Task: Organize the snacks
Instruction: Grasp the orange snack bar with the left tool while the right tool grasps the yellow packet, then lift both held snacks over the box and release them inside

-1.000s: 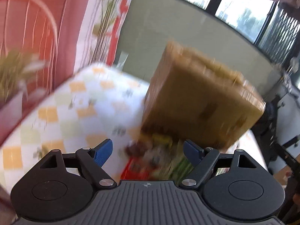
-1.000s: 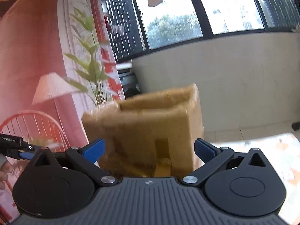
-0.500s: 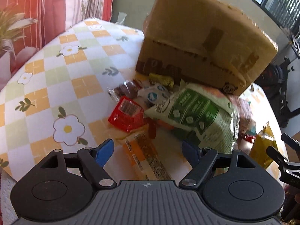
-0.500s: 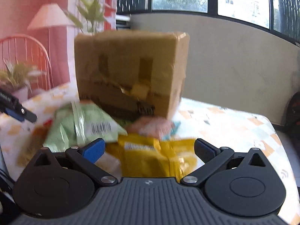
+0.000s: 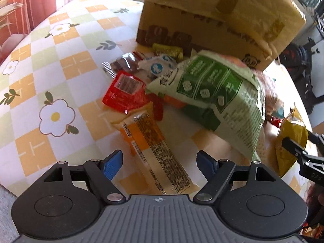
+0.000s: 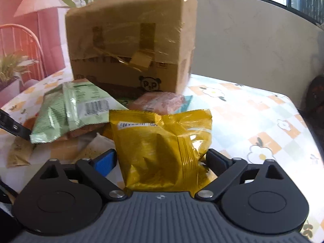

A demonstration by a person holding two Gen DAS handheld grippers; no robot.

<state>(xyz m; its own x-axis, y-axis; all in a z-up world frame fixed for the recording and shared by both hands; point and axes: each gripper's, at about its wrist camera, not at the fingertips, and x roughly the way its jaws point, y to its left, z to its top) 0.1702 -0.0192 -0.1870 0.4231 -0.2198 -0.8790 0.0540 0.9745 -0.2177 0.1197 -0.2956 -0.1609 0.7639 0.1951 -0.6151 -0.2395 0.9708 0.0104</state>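
Note:
A pile of snacks lies on the checked flower tablecloth [image 5: 50,77] in front of a taped cardboard box [image 5: 212,14] [image 6: 131,46]. My left gripper [image 5: 160,162] stands open just above a long orange and clear packet [image 5: 154,141], which runs between its fingers. Beyond it lie a red packet [image 5: 125,93] and a big green bag [image 5: 212,97] [image 6: 70,109]. My right gripper [image 6: 160,160] has a puffy yellow bag [image 6: 162,141] between its jaws, which are closing; the pads stand at the bag's sides without squeezing it.
A pink packet [image 6: 160,101] and small sweets [image 5: 160,66] lie against the box. The table's right edge [image 6: 299,109] drops off near a low wall. A red wire chair [image 6: 22,40] and potted plants stand at the left.
Both grippers have dropped and tipped down from the box towards the snack pile. The yellow bag now sits between the right jaws, which have narrowed a little.

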